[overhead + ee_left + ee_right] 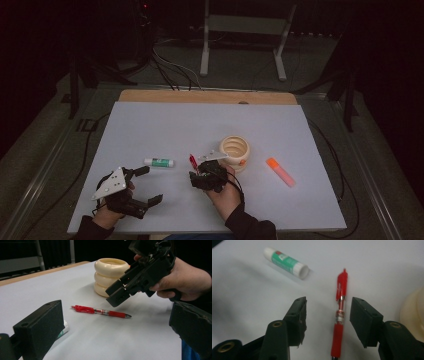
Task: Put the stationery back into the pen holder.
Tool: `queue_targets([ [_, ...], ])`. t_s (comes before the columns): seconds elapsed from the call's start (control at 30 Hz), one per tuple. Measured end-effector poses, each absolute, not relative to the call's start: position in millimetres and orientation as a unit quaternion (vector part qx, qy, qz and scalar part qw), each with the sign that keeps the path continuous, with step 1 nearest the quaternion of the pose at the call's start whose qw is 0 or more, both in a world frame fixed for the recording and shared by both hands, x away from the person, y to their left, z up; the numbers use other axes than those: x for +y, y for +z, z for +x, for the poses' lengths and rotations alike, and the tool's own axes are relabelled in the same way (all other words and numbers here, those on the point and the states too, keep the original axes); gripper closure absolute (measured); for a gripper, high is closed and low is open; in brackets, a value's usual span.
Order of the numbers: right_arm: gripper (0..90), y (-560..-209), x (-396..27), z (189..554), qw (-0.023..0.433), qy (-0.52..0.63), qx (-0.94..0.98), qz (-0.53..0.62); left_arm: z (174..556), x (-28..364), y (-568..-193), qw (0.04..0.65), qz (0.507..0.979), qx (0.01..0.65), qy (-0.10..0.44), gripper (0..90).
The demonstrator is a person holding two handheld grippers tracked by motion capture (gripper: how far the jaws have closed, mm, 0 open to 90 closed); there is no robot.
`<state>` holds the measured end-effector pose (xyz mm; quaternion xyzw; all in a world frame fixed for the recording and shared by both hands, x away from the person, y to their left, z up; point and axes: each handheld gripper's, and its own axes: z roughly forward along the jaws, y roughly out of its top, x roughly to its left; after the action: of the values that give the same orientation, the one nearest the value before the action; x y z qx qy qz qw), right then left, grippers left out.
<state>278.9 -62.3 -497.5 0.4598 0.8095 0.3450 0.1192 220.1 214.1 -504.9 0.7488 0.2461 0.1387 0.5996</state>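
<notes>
- The white sheet [165, 125] covers most of the wooden table [150, 95]; everything lies on it.
- The left gripper [144, 186], at the near left corner of the sheet, has its jaws spread wide with nothing between them.
- The right gripper [196, 176], tilted down at the sheet just in front of the cup, has its jaws half spread. They straddle the pen without pressing it; in the right gripper view bare sheet shows on both sides of the barrel.
- The cream ribbed cup [234, 150] stands upright right of centre, near the right gripper.
- The orange highlighter [280, 171] lies well to the right of the cup.
- The glue stick [286, 262], green and white, lies flat, near the pen but apart from it.
- The red pen [339, 322] lies flat on the sheet between the glue stick and the cup.
</notes>
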Motion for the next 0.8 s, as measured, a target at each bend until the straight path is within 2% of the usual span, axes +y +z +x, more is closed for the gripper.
queue_targets([
  [0.63, 64.9, -521, -65, 279, 0.118, 0.291, 0.824, 0.472, 220, 214, -505, 0.599, 0.750, 0.246, 0.138, 0.1],
  [0.8, 67.8, -526, -62, 278, 0.134, 0.274, 0.831, 0.464, 220, 214, -505, 0.598, 0.751, 0.245, 0.138, 0.2],
])
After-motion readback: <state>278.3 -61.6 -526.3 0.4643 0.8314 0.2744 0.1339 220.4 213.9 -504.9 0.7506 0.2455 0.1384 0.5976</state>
